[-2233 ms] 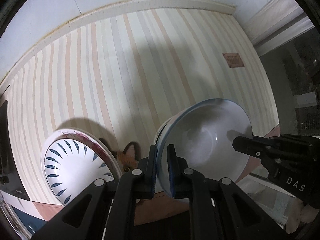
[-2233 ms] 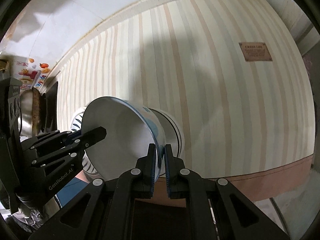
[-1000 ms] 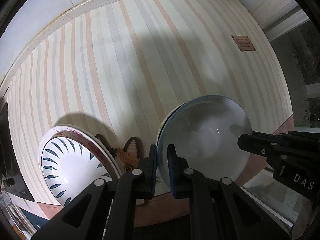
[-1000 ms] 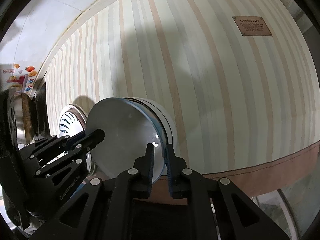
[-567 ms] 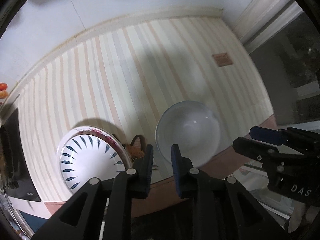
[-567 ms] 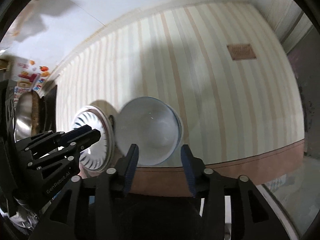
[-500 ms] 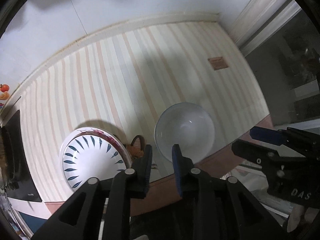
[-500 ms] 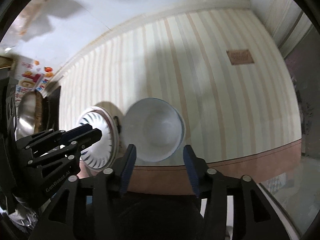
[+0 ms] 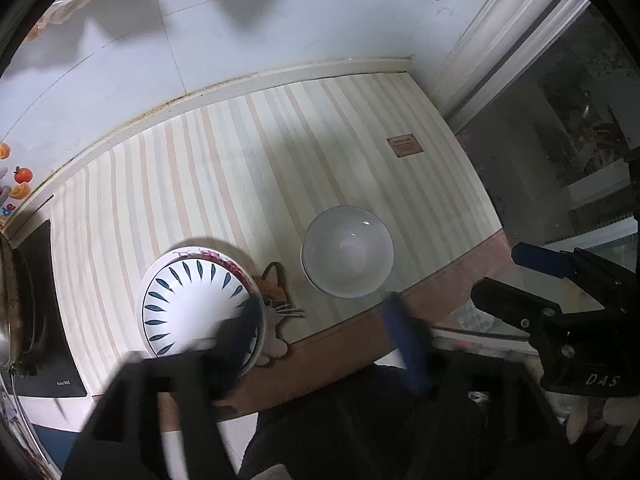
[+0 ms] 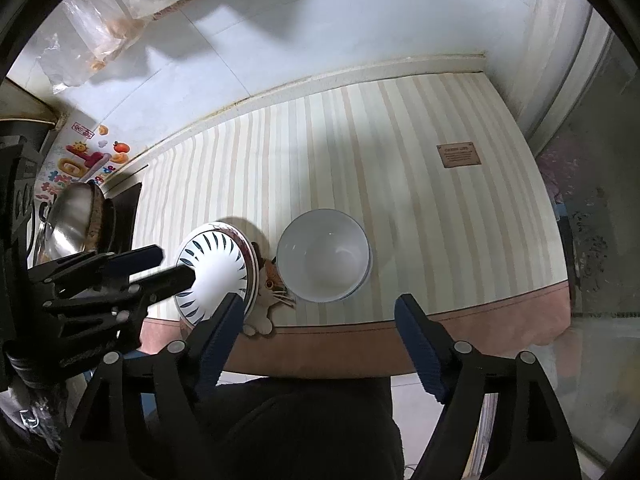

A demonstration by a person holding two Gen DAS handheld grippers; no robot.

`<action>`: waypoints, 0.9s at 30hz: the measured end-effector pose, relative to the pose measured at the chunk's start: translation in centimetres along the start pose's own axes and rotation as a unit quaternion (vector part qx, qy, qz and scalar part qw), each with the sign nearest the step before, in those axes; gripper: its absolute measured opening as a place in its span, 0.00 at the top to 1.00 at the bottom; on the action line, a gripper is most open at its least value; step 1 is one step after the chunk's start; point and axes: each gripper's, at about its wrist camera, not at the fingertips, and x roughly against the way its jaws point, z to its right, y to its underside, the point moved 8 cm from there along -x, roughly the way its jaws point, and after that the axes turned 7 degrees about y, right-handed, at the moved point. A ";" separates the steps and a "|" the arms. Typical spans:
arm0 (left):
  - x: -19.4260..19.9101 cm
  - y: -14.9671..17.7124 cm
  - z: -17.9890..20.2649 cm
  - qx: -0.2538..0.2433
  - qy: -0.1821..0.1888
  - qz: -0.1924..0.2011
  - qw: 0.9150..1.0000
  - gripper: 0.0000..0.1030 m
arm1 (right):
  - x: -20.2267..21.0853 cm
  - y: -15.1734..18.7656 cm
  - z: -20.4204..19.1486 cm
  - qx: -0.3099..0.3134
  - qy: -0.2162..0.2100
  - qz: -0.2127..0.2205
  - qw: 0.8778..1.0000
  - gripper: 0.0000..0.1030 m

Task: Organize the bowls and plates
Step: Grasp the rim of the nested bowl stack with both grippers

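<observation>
Desk (image 10: pixel 400 184) under a striped cloth fills most of both views, a tiled wall at 12 o'clock and a brown front edge at 6. Plate (image 10: pixel 216 268), white with blue leaf marks, sits on the cloth at about 8 o'clock in both views. White bowl (image 10: pixel 322 256) stands upright just right of it, near centre, a second bowl's rim showing beneath it; bowl and plate sit close, not touching. A cat figure (image 10: pixel 268 280) printed on the cloth shows between them. Right claw (image 10: pixel 318 308) above the front edge, jaws apart and widening, nothing between them. Left claw (image 9: pixel 324 320) blurred, jaws likewise apart and widening, empty, over the desk edge. A small brown label (image 10: pixel 458 155) lies on the cloth at 2 o'clock.
</observation>
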 end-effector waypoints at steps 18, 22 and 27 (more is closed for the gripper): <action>0.0 -0.1 0.0 0.010 0.014 0.010 1.000 0.11 | 1.4 0.7 0.7 -0.007 0.025 0.017 1.000 0.08; -2.2 -0.9 -1.1 0.031 0.017 0.013 0.999 0.11 | -0.1 0.5 1.8 -0.020 0.028 0.013 0.999 0.08; -7.0 -1.8 -3.1 0.075 0.043 -0.015 0.996 0.11 | -4.1 -0.2 3.0 -0.043 -0.024 0.001 0.999 0.08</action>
